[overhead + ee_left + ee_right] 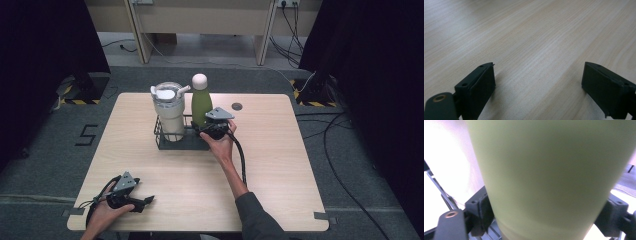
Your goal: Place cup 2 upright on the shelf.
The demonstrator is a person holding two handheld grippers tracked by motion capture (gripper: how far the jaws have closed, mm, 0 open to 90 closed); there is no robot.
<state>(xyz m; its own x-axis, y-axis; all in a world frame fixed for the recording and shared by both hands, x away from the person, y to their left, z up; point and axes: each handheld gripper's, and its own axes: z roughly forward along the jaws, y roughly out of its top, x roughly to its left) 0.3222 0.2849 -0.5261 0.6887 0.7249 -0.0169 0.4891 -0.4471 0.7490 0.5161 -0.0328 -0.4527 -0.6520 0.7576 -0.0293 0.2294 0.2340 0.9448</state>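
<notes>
A green bottle (201, 102) with a white cap stands upright in a dark wire rack (161, 141) at the back middle of the table, beside a white lidded tumbler (168, 112). My right gripper (202, 129) reaches the bottle's lower body from the right. In the right gripper view the bottle (549, 182) stands between the jaws of the right gripper (544, 220). The pads (480, 205) flank it closely and look just off its sides, so the jaws are open. My left gripper (147, 201) rests at the table's front left, open (537, 87) with bare wood between its jaws.
The light wooden table (270, 165) has a small round grommet (237, 106) behind the rack. A cable (242, 160) trails from the right gripper along the forearm. Dark curtains stand at both sides, and floor cables lie to the right.
</notes>
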